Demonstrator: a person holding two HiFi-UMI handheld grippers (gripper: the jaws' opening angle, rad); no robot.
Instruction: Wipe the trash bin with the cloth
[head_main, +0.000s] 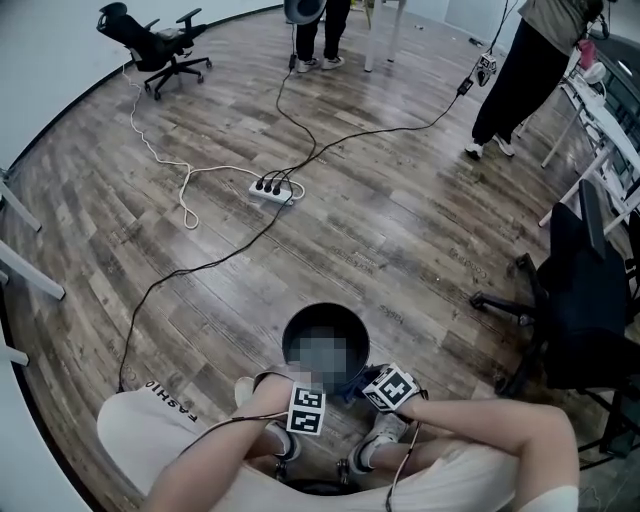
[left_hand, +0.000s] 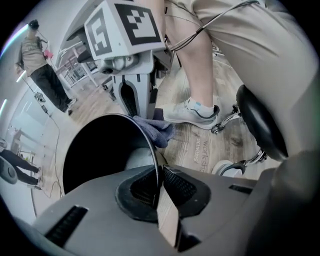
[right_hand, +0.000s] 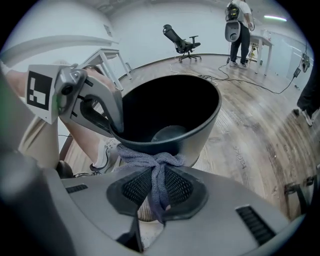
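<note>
Trash bin (right_hand: 202, 135) is round, smooth, black; cloth (right_hand: 150, 162) grey, nubbly, bunched.

A round black trash bin (head_main: 324, 310) stands on the brown wooden plank floor (head_main: 420, 230). At its near rim are the left hand-held gripper (head_main: 302, 386) and the right hand-held gripper (head_main: 364, 389), and a bit of dark cloth (head_main: 350, 383) shows beside the right one. Well beyond the bin lies a white power strip (head_main: 272, 189). To the right of the bin stands a black office chair (head_main: 585, 300).

Even cool indoor light; fisheye edges bent, corners dark.
</note>
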